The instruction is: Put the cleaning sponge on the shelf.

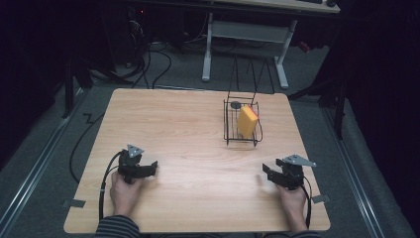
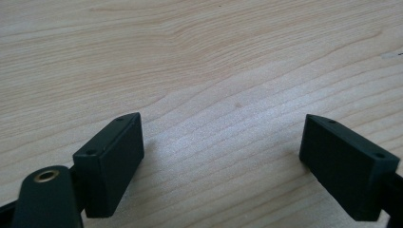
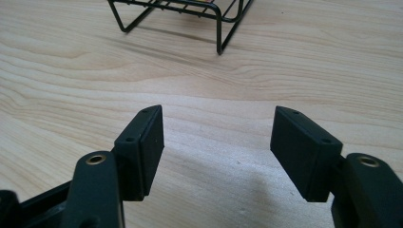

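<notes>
A black wire basket (image 1: 241,124) stands on the far right part of the wooden table (image 1: 188,139). A yellow sponge (image 1: 247,121) leans upright inside it, beside a small dark round object (image 1: 235,104). My left gripper (image 1: 148,167) rests low at the table's near left, held by a hand, jaws wide apart with bare wood between them (image 2: 221,152). My right gripper (image 1: 267,173) sits at the near right, open too (image 3: 217,142), nothing between its fingers. The basket's feet (image 3: 190,14) show ahead of it in the right gripper view.
A white-legged desk (image 1: 247,44) and loose cables (image 1: 158,64) stand on the grey floor beyond the table. Two small metal tabs (image 1: 73,203) stick out at the table's near corners. Bare wood spreads between the two grippers.
</notes>
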`<action>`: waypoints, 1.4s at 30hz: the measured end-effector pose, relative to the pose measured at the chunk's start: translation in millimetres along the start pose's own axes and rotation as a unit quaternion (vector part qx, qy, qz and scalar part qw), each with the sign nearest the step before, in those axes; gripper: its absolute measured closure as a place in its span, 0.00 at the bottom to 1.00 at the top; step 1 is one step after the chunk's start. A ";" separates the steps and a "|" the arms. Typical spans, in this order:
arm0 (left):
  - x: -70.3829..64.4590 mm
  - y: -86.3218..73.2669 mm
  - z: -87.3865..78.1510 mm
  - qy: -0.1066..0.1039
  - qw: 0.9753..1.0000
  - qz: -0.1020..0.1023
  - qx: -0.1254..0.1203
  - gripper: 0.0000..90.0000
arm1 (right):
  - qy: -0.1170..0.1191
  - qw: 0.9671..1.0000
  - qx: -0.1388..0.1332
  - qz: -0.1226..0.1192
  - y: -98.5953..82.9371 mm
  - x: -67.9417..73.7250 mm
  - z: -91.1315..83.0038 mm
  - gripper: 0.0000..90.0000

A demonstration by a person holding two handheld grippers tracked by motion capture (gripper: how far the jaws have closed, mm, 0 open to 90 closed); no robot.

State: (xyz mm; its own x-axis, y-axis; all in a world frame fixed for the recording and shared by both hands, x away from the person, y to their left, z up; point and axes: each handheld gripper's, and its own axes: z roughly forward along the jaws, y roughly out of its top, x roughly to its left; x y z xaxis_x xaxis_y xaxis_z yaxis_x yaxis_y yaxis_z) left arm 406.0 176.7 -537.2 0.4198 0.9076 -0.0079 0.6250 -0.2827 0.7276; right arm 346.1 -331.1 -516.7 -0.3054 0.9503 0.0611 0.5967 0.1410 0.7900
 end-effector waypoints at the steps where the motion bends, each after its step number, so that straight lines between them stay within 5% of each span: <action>1: 0.0 0.0 0.0 0.000 1.000 0.000 0.000 0.17 | -0.003 1.000 0.000 -0.002 -0.1 -0.2 1.0 0.40; 42: -0.1 -0.2 -0.2 -0.001 1.000 0.001 0.000 0.17 | -0.047 0.997 0.052 -0.011 0.2 -6.0 21.9 0.35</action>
State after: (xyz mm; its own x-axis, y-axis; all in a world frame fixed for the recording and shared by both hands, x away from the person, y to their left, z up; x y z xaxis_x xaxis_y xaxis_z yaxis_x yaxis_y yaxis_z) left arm 405.7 176.7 -537.1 0.4216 0.9068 -0.0073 0.6247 -0.2846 0.7271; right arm 364.3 -330.8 -530.3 -0.2513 0.9678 -0.0171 0.6658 0.1856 0.7227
